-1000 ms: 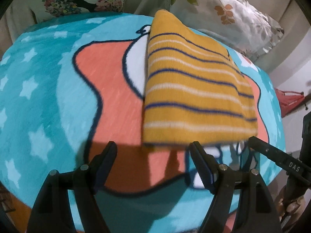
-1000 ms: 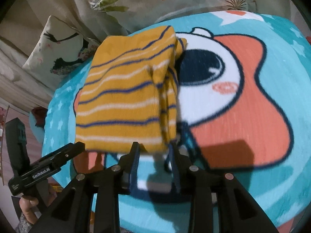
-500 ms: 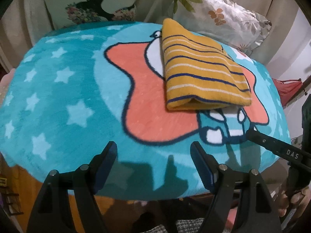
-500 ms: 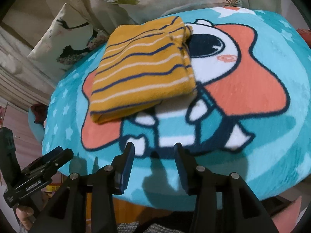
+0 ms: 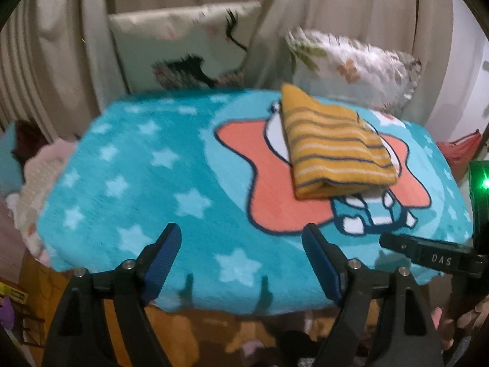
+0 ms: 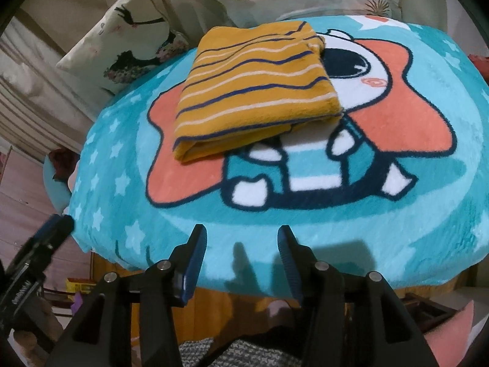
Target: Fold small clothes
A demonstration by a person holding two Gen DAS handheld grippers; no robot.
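Now | both claws wide, empty | folded garment [image 6: 253,91] on blanket [image 6: 397,214] | pillows [image 5: 189,46] behind

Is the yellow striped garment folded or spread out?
Folded: the yellow striped garment lies in doubled layers on the blanket, fold edge showing.

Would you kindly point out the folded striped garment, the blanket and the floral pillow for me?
folded striped garment [image 6: 256,91], right wrist view, middle of its top layer.
blanket [image 5: 146,189], left wrist view, starry teal area left of the star figure.
floral pillow [image 5: 354,70], left wrist view, centre of its face.
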